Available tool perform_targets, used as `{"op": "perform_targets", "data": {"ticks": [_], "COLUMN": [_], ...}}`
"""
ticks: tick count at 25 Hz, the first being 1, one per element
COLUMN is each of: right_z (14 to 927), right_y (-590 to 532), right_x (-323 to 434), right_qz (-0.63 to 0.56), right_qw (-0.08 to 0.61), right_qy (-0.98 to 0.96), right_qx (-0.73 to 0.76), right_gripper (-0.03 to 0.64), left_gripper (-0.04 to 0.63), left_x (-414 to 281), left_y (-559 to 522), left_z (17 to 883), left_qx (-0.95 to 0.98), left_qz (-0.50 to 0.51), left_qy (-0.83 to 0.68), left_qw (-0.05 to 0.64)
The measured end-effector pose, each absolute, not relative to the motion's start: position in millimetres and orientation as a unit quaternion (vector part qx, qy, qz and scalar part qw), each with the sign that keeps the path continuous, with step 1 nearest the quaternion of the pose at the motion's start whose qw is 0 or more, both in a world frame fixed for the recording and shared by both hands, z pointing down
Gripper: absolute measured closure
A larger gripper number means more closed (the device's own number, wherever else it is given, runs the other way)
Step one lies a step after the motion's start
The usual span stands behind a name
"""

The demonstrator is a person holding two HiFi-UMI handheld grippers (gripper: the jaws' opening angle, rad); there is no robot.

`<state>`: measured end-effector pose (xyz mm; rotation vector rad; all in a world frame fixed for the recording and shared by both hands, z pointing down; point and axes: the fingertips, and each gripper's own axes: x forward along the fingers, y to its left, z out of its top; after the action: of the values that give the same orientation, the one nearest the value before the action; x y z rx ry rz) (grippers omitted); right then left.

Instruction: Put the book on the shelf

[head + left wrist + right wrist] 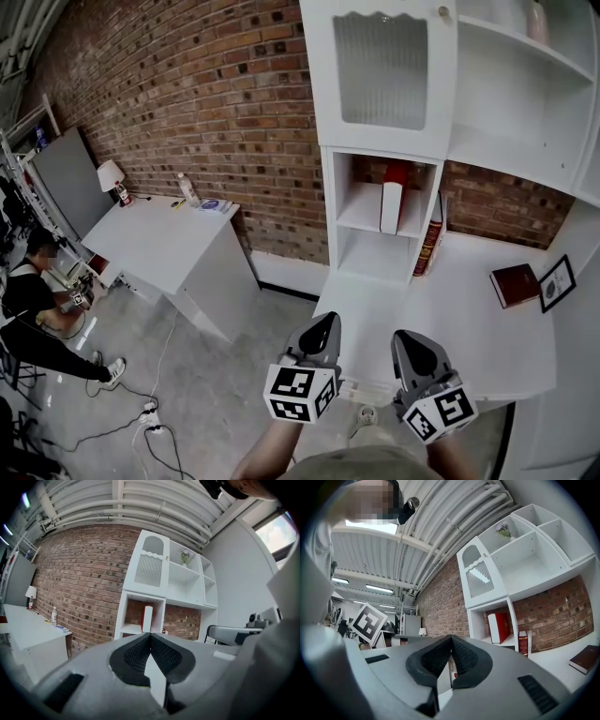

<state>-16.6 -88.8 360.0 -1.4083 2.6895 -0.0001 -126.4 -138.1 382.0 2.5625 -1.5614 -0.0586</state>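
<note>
A dark red book (514,284) lies flat on the white desk (450,309) at the right, and it shows at the right edge of the right gripper view as the flat book (586,658). A red book (394,197) stands in the white shelf unit's open cubby (361,211). Another red book (431,234) leans just outside that cubby. My left gripper (328,321) and right gripper (405,337) hover side by side before the desk's front edge, both shut and empty. The left gripper (150,633) points at the cubby, and the right gripper (451,637) points the same way.
A black picture frame (557,281) stands beside the flat book. To the left is a white table (159,239) with a bottle and a lamp, and a person (28,300) sits by it. Cables and a power strip (150,417) lie on the floor.
</note>
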Motion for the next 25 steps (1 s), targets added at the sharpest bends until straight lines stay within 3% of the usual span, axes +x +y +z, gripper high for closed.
{"op": "perform_targets", "data": {"ticks": [25], "right_z": [376.6], "right_y": [-2.5], "right_x": [-43.3], "right_qz": [0.005], "right_qw": [0.029], "right_qy": [0.902], "right_qx": [-0.431], "right_gripper": [0.611], "left_gripper": [0.586], "left_x": [-162.3], "left_y": [-45.9], "left_z": [409.9], "left_qx": [0.837], "left_qz": [-0.012], "left_qy": [-0.537], "left_qw": [0.1]}}
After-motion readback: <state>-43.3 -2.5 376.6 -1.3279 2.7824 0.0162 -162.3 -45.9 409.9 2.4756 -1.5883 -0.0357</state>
